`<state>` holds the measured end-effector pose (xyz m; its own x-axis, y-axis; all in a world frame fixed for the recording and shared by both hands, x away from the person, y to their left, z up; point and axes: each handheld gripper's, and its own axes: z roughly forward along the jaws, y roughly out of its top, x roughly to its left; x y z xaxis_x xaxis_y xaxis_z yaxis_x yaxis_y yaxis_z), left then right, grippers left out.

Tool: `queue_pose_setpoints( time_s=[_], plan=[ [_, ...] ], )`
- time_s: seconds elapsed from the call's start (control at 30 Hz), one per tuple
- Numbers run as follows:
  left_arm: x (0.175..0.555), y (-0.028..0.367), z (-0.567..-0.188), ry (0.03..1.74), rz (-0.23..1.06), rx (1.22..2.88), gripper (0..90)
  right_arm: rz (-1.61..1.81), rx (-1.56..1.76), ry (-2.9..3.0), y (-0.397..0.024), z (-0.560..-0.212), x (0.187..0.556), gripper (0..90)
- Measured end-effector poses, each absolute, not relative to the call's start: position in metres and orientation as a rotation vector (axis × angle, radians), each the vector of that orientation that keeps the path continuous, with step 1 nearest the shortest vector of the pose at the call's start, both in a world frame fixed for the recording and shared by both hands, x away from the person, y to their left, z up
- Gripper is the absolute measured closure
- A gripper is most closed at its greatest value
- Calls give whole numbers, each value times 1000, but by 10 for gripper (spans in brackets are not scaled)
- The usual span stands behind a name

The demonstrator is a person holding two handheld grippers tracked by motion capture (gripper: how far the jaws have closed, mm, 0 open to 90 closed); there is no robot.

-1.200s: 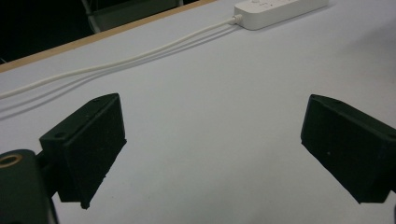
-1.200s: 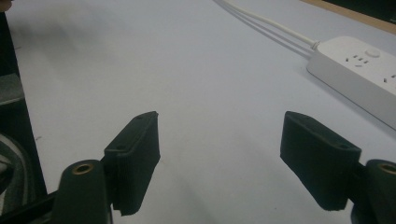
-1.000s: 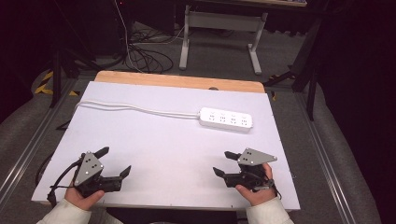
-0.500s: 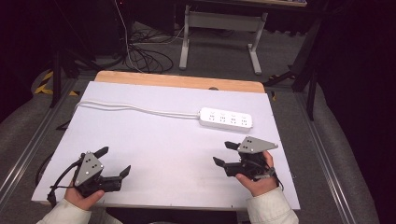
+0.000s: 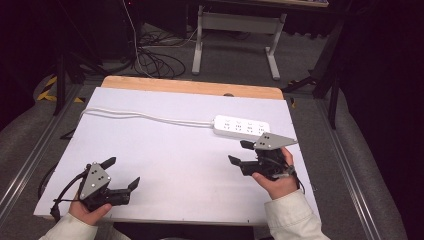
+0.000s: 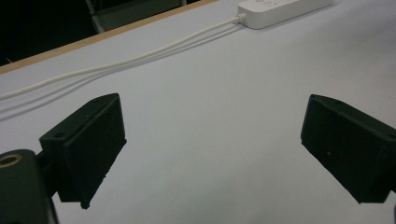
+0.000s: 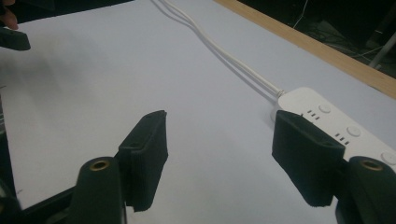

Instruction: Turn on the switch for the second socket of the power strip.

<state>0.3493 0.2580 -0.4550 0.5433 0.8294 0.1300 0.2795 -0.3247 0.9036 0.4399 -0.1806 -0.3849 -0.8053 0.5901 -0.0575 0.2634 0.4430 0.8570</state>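
Power strip [image 5: 241, 126] just beyond right tongs [image 5: 241, 152].

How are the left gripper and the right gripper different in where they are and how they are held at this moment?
The left gripper sits low near the front edge of the table, far from the power strip; the right gripper is raised and close to that strip. The left one's fingers stand wider apart than the right one's fingers, which have just been closing a little. Both are open, hold nothing, and each is carried by one hand.
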Motion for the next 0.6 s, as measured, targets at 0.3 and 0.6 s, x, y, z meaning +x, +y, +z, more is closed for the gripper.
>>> queue_pose_setpoints(
  time_s=[0.3, 0.6],
  plan=[
    [349, 258, -455, 908, 753, 1869, 70, 1254, 722, 2353, -177, -372, 460, 368],
    [349, 258, -455, 904, 758, 1872, 70, 1252, 791, 2340, -180, -366, 479, 457]
  ],
)
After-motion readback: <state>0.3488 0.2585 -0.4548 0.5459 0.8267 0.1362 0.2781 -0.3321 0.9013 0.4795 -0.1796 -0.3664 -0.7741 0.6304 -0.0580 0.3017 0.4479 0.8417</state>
